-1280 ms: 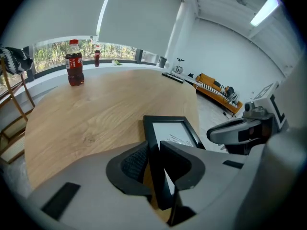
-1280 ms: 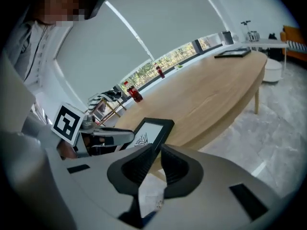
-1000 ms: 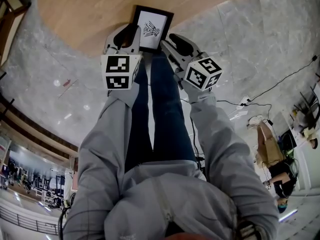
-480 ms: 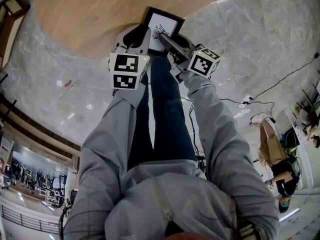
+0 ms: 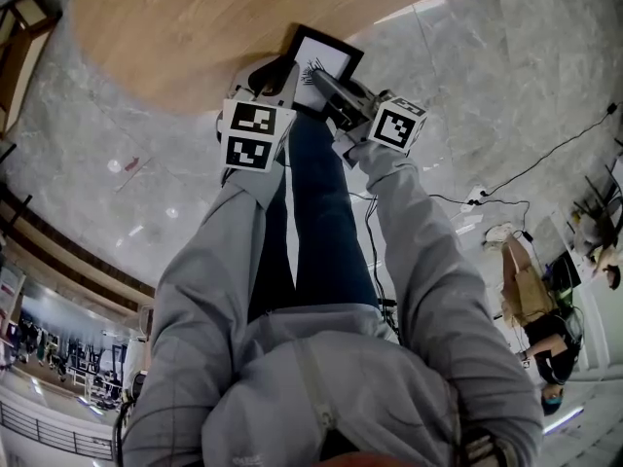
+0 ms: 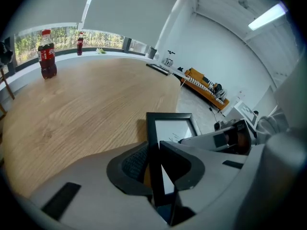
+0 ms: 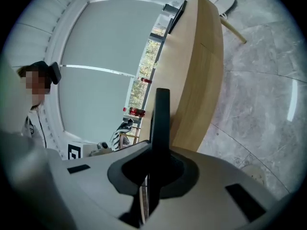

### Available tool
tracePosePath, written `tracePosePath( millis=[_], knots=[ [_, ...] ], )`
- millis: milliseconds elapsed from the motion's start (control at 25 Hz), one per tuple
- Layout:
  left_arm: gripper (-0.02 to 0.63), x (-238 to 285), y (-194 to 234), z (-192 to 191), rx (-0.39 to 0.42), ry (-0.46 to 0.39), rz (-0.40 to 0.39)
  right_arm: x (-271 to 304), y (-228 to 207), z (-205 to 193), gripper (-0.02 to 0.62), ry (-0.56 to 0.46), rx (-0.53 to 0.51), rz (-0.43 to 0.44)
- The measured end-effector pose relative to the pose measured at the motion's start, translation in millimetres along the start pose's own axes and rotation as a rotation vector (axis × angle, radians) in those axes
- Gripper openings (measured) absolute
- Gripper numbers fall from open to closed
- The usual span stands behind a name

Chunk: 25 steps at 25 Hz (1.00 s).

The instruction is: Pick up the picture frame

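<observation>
The picture frame [image 5: 329, 58] is black with a white print and sits at the rim of the round wooden table [image 5: 165, 27]. My left gripper [image 5: 279, 78] is shut on the frame's left side; in the left gripper view the black frame edge [image 6: 154, 147] runs between its jaws [image 6: 156, 176]. My right gripper [image 5: 327, 87] reaches across the frame's near right side. Its jaws are closing, and in the right gripper view they [image 7: 153, 169] pinch the thin frame edge [image 7: 162, 114], which stands upright between them.
A cola bottle [image 6: 47, 54] and a second bottle [image 6: 80, 43] stand at the table's far side. The grey marble floor [image 5: 487, 76] has cables [image 5: 506, 178] trailing at the right. A seated person [image 5: 540, 329] is at the far right.
The right gripper, open beside the frame a second ago, has rolled and closed onto the frame's edge. The left gripper and the frame shifted a little to the right.
</observation>
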<state>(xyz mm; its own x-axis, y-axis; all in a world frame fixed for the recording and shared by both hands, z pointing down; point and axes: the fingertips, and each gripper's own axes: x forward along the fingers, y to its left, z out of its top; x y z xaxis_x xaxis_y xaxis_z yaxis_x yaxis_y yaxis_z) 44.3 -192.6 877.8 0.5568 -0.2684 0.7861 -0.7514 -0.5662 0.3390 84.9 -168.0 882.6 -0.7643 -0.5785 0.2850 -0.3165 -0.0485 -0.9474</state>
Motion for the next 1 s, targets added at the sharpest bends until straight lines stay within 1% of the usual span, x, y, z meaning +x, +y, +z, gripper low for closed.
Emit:
tracePosePath(
  millis=[120,200,320,520,600,720,840,920,1000],
  knots=[
    [0.084,-14.0,-11.5,5.3,-0.003,0.024,-0.009,-9.8,23.7,-1.1,0.04,0.032,-0.01,-0.02],
    [0.084,-28.4,-20.7,12.5,-0.022,0.033,-0.024,-16.5,43.2,0.2,0.038,0.044,-0.01,-0.04],
    [0.084,-54.9,-38.3,31.1,-0.029,0.035,-0.032,-31.7,75.9,6.8,0.037,0.046,-0.012,-0.062],
    [0.084,-109.2,-63.7,63.1,-0.039,0.04,-0.014,-53.3,140.1,12.9,0.037,0.053,-0.03,-0.08],
    [0.084,-135.2,-71.4,76.7,-0.049,0.034,-0.009,-59.4,169.6,14.6,0.037,0.059,-0.047,-0.083],
    [0.084,-177.4,-85.1,89.6,-0.089,0.034,-0.008,-72.2,211.8,10.9,0.037,0.076,-0.071,-0.109],
    [0.084,-206.7,-95.5,104.6,-0.126,0.039,-0.005,-82.9,241.3,15.0,0.037,0.104,-0.099,-0.147],
    [0.084,-223.8,-97.1,122.9,-0.135,0.029,0.006,-84.9,261.8,27.2,0.037,0.113,-0.124,-0.156],
    [0.084,-247.9,-102.3,138.3,-0.124,0.006,0.011,-91.2,284.7,34.1,0.037,0.115,-0.172,-0.169]
  ],
)
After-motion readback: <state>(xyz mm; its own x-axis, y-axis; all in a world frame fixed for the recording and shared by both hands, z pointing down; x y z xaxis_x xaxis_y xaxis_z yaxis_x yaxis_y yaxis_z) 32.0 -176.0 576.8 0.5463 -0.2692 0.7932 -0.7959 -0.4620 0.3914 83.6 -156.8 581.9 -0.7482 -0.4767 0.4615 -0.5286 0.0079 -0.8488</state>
